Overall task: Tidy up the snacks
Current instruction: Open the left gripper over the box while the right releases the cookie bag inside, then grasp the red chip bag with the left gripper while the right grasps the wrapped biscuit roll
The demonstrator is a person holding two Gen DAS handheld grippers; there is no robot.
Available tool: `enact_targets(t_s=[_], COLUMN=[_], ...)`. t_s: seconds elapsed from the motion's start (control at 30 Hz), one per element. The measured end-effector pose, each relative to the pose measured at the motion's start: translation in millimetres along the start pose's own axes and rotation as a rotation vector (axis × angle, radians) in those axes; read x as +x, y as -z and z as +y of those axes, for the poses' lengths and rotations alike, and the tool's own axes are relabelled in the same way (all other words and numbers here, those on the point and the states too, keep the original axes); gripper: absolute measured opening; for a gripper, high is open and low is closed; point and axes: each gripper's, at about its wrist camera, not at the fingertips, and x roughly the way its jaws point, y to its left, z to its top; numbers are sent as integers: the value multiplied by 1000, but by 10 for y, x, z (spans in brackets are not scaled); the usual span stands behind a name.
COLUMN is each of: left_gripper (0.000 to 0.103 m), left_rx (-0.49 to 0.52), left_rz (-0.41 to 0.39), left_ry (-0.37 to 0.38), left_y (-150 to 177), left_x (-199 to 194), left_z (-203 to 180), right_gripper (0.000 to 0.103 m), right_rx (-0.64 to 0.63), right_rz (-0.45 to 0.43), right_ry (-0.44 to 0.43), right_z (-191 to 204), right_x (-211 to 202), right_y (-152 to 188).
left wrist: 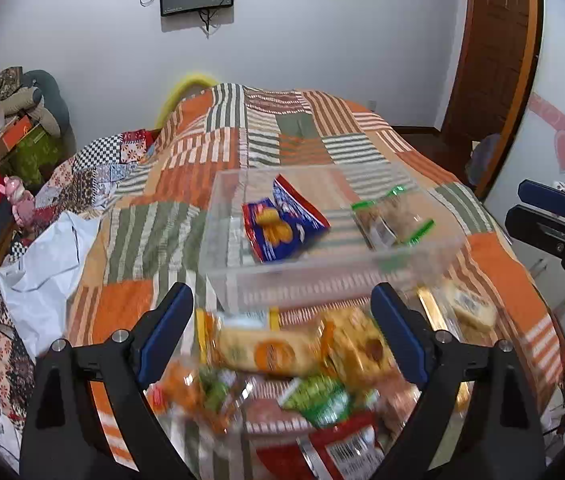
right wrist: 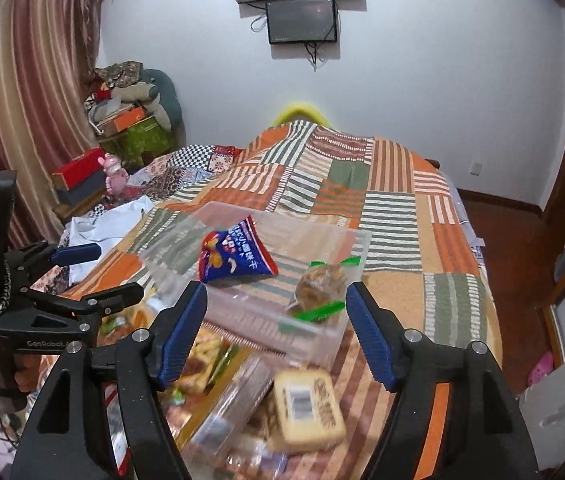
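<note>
Snacks: sorting loose pile on the bed (right wrist: 454,304) into clear bin (left wrist: 322,280), largest first. Bin sits mid-quilt just past the pile, within short reach. Already inside: blue cracker bag (left wrist: 282,224) leaning on the far wall, green-sealed pastry pack (right wrist: 322,284) flat at the right end. Pile (left wrist: 290,364) lies directly under my left gripper (left wrist: 282,336), jaws spread, empty, presumably lining up a pick. Right gripper (right wrist: 276,332) jaws also spread, empty, above the beige biscuit pack (right wrist: 308,412).

A striped orange-and-green patchwork quilt (right wrist: 394,208) covers the bed; two dark wall-mounted screens (right wrist: 302,20) (perhaps monitors) hang beside pink-striped curtains (right wrist: 22,92).
</note>
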Motion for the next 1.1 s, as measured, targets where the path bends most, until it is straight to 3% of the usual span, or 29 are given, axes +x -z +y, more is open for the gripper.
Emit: enact_targets(t_s=[0.1,0.63,0.8,1.1], left_gripper=[94,94,94,95], left_rx=[-12,-8,-19,-80], left_rz=[6,101,125,132], left_ry=[18,62,13,8], left_y=[154,982,1174,1318], left_x=[-65,-174,-102,-72], left_z=[-37,-312,-276,34], right_gripper=[75,75,75,75], right_rx=[20,7,15,46], right_rz=[-8,26,64,112], right_ry=[-16,3,-6,-4], right_z=[8,193,228,253], right_x=[-71,-185,-77,106], right_y=[113,633,758,885])
